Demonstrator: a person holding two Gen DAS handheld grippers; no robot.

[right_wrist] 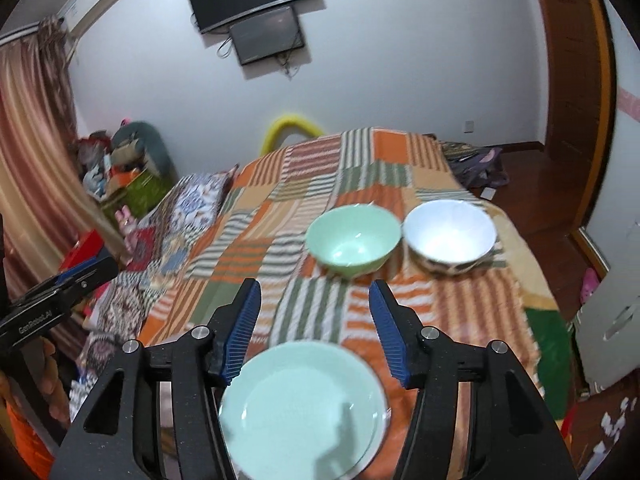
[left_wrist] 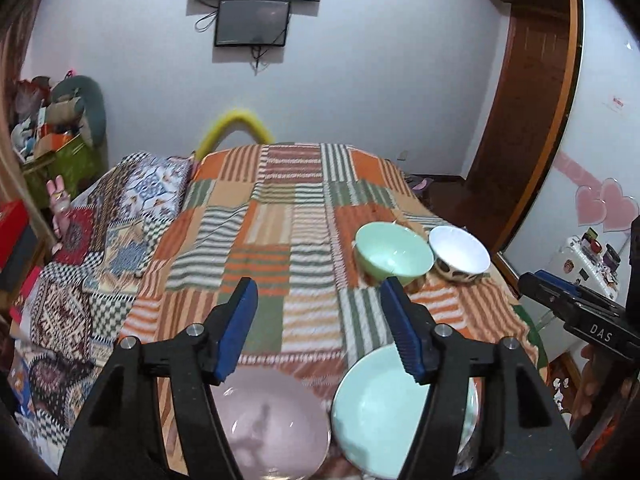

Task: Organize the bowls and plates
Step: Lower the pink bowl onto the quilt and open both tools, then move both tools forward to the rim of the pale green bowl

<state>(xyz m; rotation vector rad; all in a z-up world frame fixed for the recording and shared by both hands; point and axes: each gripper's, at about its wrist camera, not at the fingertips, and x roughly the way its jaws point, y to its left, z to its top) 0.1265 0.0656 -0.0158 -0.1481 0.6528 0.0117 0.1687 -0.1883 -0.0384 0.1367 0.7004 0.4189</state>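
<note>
A green bowl [left_wrist: 390, 252] [right_wrist: 354, 240] and a white bowl [left_wrist: 460, 258] [right_wrist: 450, 236] with a dark patterned outside stand side by side on the striped patchwork blanket [left_wrist: 272, 240] [right_wrist: 320, 304]. Nearer, a pink plate [left_wrist: 268, 424] lies left of a light green plate [left_wrist: 372, 412] [right_wrist: 304, 408], which appears to rest on a clear plate. My left gripper [left_wrist: 318, 300] is open and empty above the pink plate's far edge. My right gripper [right_wrist: 314, 304] is open and empty above the green plate; it also shows at the right edge of the left wrist view [left_wrist: 576, 312].
Patterned bedding [left_wrist: 80, 280] lies left of the blanket. Boxes and soft toys [left_wrist: 56, 132] pile up at the far left. A wooden wardrobe [left_wrist: 528, 100] and white fridge [left_wrist: 600, 160] stand to the right. Screens [left_wrist: 252, 22] hang on the far wall.
</note>
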